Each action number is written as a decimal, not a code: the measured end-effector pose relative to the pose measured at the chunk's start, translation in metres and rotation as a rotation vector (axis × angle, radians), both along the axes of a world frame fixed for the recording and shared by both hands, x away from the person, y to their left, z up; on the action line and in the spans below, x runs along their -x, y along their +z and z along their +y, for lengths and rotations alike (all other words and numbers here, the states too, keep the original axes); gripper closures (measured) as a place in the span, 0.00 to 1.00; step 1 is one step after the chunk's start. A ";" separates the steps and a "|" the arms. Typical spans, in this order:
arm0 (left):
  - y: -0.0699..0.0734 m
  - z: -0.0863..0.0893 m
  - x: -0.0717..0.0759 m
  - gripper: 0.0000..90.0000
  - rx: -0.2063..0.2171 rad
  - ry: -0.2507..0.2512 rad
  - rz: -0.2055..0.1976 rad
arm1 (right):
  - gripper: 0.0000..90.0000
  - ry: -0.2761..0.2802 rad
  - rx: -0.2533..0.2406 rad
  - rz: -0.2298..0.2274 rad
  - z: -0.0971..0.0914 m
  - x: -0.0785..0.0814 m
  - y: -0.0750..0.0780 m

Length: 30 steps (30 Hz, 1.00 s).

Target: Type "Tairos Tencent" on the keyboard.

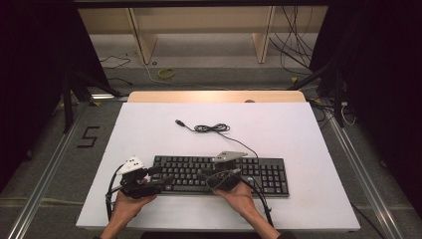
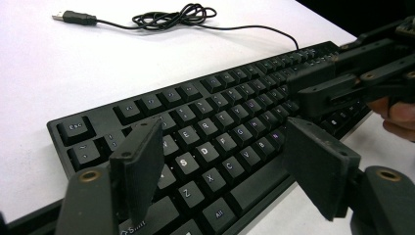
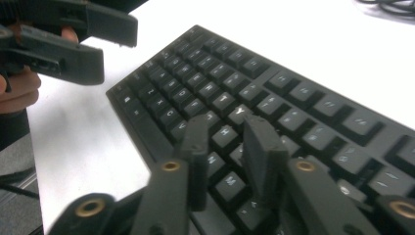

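Observation:
A black keyboard (image 1: pixel 219 174) lies on the white table top (image 1: pixel 278 129), near the front edge. Its cable (image 1: pixel 211 128) runs back to a loose coil and a USB plug (image 2: pixel 73 17). My left gripper (image 1: pixel 161 177) hovers over the keyboard's left end, jaws wide apart above the letter keys (image 2: pixel 221 128), nothing between them. My right gripper (image 1: pixel 203 175) points left over the middle keys; its jaws (image 3: pixel 226 122) stand a narrow gap apart, empty, just above the keys. Each gripper also appears in the other's view: the right gripper (image 2: pixel 299 88) and the left gripper (image 3: pixel 117 49).
Bare white surface surrounds the keyboard (image 2: pixel 220 127) at left, right and behind the cable coil (image 2: pixel 171 17). A wooden strip (image 1: pixel 216 96) edges the table's far side. Beyond it are floor cables, a yellow coil (image 1: pixel 166 73) and stand legs (image 1: pixel 67 99).

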<state>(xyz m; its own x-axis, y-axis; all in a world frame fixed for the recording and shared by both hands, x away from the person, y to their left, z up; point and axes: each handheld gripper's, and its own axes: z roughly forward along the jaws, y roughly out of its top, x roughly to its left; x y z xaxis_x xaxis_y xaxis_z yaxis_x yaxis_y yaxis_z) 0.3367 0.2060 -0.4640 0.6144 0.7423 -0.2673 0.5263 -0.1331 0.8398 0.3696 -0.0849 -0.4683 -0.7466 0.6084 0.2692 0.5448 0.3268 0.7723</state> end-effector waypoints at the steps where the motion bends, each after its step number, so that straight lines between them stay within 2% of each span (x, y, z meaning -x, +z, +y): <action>1: 0.000 0.000 0.000 0.35 -0.003 -0.003 0.000 | 0.74 -0.005 -0.004 0.002 -0.002 0.000 0.001; 5: 0.000 -0.001 0.000 0.36 -0.004 -0.004 0.001 | 0.65 -0.015 -0.016 0.000 -0.008 -0.001 0.004; 12: 0.000 -0.003 0.000 0.39 -0.006 -0.012 0.002 | 0.51 -0.030 -0.011 -0.011 -0.011 -0.001 0.004; 18: 0.000 -0.005 0.000 0.44 -0.013 -0.024 0.003 | 0.47 -0.040 -0.013 -0.012 -0.014 0.000 0.006; 30: 0.000 -0.011 -0.003 0.59 -0.039 -0.044 0.017 | 0.42 -0.039 -0.017 -0.010 -0.016 0.000 0.007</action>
